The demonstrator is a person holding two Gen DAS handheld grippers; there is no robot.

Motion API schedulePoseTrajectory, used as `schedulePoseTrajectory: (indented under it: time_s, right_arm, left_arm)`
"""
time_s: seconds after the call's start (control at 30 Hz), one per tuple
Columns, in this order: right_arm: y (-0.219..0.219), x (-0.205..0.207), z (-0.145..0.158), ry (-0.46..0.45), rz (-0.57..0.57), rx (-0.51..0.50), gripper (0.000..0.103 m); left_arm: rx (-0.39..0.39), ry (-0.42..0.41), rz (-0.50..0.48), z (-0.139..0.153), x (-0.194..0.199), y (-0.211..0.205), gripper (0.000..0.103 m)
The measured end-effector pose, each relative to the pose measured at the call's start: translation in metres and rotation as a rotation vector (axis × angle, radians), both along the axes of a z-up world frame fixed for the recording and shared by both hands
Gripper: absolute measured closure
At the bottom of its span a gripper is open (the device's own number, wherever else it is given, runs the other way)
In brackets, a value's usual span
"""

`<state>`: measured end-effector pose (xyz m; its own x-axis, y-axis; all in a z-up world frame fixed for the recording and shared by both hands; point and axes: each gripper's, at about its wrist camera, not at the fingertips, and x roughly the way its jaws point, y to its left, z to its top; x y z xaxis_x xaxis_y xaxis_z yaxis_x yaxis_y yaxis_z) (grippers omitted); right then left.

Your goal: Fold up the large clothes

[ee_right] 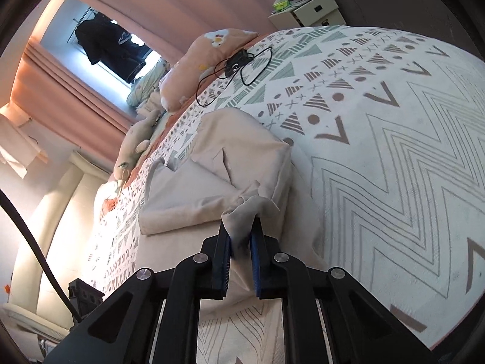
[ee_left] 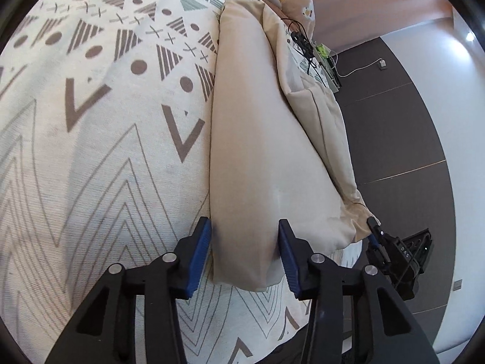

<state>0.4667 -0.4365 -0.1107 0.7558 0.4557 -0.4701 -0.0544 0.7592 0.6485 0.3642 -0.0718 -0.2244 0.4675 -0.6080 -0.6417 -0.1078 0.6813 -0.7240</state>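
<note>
A large beige garment lies folded lengthwise on the patterned bedspread. My left gripper straddles its near end. The blue pads stand on either side of the cloth, and I see no pinch in it. At the garment's right corner, the right gripper shows in the left wrist view. In the right wrist view, the right gripper is shut on a bunched corner of the same garment, and cloth hangs down between its pads.
A black cable and small device lie on the bedspread near a peach pillow. A plush toy rests at the bed's far edge. A nightstand stands beyond. Dark floor runs beside the bed.
</note>
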Motion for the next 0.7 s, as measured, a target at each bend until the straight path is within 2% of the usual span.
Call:
schedulePoseTrajectory:
  time_s: [0.13,0.23,0.3,0.37,0.47,0.53,0.6,0.67,0.7]
  right_arm:
    - [-0.010,-0.010,-0.008,0.014,-0.009,0.038,0.095]
    - [-0.011,-0.012,-0.013,0.022,-0.002,0.044,0.095]
    - [-0.011,-0.012,-0.013,0.022,-0.001,0.040,0.095]
    - [-0.009,-0.014,-0.012,0.020,-0.001,0.036,0.095]
    - [-0.003,-0.015,-0.010,0.018,0.001,0.019,0.095]
    - [-0.001,-0.015,-0.009,0.019,0.004,0.012,0.095]
    - [0.003,-0.015,-0.008,0.019,0.007,0.005,0.095]
    - [0.005,-0.015,-0.006,0.015,0.014,-0.001,0.095]
    - [0.006,-0.015,-0.005,0.012,0.019,-0.002,0.095]
  left_arm:
    - [0.059,-0.005,0.008,0.018,0.005,0.001,0.058]
    - [0.071,0.015,-0.022,0.029,0.012,-0.011,0.058]
    - [0.153,0.036,-0.037,0.034,0.017,-0.021,0.054]
    - [0.203,0.034,-0.047,0.035,0.021,-0.028,0.047]
    - [0.234,0.054,-0.032,0.030,0.023,-0.031,0.047]
    - [0.263,0.036,-0.029,0.028,0.020,-0.034,0.047]
    - [0.265,0.017,-0.042,0.023,0.019,-0.032,0.055]
    - [0.214,0.024,-0.030,0.019,0.016,-0.020,0.069]
    - [0.198,0.028,-0.034,0.016,0.014,-0.016,0.071]
